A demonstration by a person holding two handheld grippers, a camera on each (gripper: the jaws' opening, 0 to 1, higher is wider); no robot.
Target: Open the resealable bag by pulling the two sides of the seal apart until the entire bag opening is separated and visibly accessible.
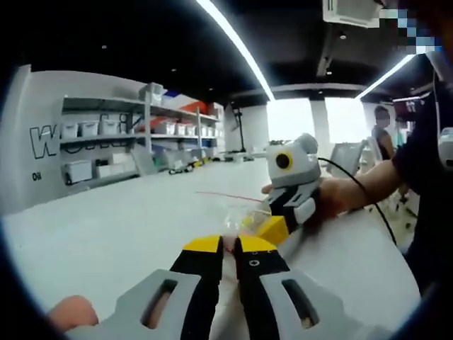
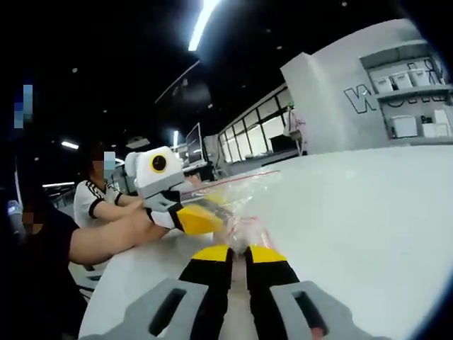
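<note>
In the left gripper view, the left gripper (image 1: 229, 245) sits nearest, its yellow-tipped jaws pressed together on an edge of the clear resealable bag (image 1: 243, 213). Just beyond, the right gripper (image 1: 272, 228) enters from the right, held by a hand (image 1: 338, 196), its jaws clamped on the opposite side of the bag. The bag hangs above the white table (image 1: 127, 227), a thin red seal line running along its top.

In the right gripper view, the right gripper (image 2: 239, 251) is closed on crumpled bag film (image 2: 237, 195), with the left gripper (image 2: 204, 220) gripping beside it.

Farther off stand shelves with bins (image 1: 120, 142), and a seated person (image 2: 95, 195) is at the table.
</note>
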